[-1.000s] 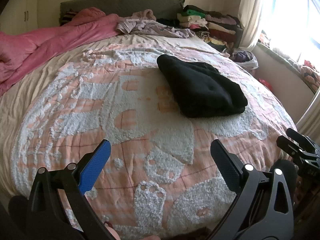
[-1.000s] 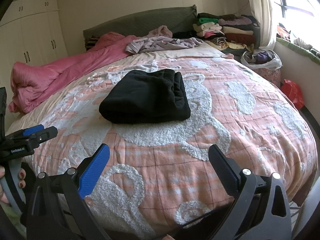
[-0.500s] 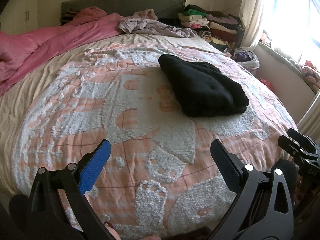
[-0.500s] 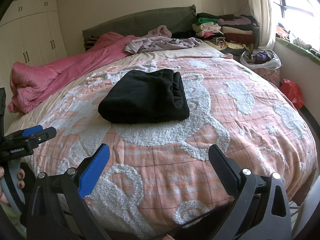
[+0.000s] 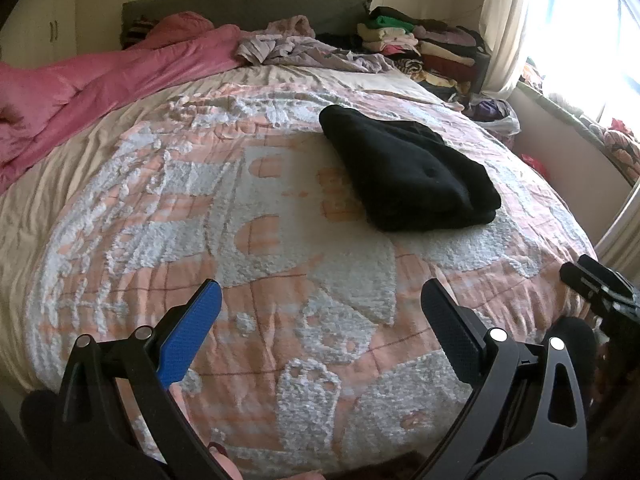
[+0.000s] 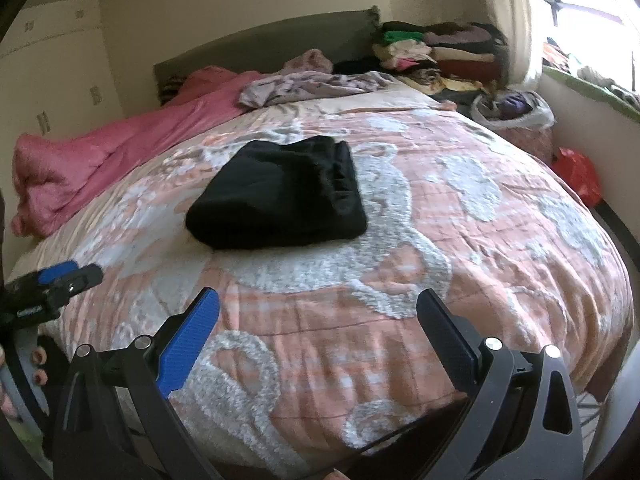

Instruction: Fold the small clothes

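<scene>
A folded black garment (image 5: 408, 174) lies on the pink and white patterned bedspread (image 5: 248, 216), right of the bed's middle. It also shows in the right wrist view (image 6: 280, 196), lying flat in a neat stack. My left gripper (image 5: 320, 304) is open and empty, well short of the garment, above the bed's near part. My right gripper (image 6: 318, 312) is open and empty, near the foot of the bed. The right gripper shows at the right edge of the left wrist view (image 5: 600, 284). The left gripper shows at the left edge of the right wrist view (image 6: 52, 284).
A pink duvet (image 5: 100, 84) is bunched along the bed's left side. A loose lilac garment (image 5: 304, 50) lies by the headboard. A stack of folded clothes (image 5: 424, 44) stands at the far right corner. A white bag (image 6: 516, 108) and a red bag (image 6: 576, 172) sit by the window wall.
Both grippers stay open and empty. The right wrist view has shifted and tilted slightly, so the black garment sits a little higher and the view is blurred. The garment has not moved.
</scene>
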A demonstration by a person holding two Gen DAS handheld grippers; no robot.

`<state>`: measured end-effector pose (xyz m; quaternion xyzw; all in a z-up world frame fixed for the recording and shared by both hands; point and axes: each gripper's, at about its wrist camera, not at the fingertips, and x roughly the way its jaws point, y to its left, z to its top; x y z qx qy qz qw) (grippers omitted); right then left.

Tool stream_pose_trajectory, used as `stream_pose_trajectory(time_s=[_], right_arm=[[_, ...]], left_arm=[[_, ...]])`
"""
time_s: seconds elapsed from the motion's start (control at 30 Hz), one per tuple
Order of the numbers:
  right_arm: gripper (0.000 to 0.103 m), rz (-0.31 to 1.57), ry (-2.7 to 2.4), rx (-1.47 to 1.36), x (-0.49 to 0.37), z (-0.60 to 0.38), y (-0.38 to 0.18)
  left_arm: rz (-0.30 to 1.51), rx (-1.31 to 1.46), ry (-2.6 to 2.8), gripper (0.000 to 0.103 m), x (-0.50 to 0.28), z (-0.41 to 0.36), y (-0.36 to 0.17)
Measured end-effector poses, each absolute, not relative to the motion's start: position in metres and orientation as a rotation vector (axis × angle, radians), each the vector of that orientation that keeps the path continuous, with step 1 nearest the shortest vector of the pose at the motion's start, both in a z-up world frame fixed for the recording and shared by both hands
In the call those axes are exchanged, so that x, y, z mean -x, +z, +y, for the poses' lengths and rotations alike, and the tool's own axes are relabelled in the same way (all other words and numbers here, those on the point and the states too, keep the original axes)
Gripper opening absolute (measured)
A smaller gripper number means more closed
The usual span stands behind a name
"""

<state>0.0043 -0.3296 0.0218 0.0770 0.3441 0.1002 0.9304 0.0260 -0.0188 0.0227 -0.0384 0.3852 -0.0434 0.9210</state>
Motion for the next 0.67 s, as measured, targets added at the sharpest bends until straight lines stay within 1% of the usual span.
stream_pose_trajectory(time_s=[0.2,0.37,0.43,0.53,0.67], right_arm=[[0.098,0.661,-0.014,-0.303,-0.009,-0.407,0.027],[0.098,0.547,-0.368,-0.419,0.020,-0.531,0.041],[0.098,0.514,-0.522,-0.443,0.043,-0.583,0.041],[0.098,0.520,-0.766,-0.466,0.085,-0.659,0.027],[0.098,0.642,-1.098,-0.533,0.153,-0.761,-0.023]], left_arm=[[0.816,0.129,-0.017,0.093,-0.039,0.011,0.018],[0.782,0.185,0.150,0.093,-0.056,0.075,0.024],[0.751,0.213,0.257,0.093,-0.063,0.119,0.030],[0.765,0.233,0.430,0.093,-0.073,0.192,0.032],[0.816,0.245,0.655,0.093,-0.086,0.292,0.020]])
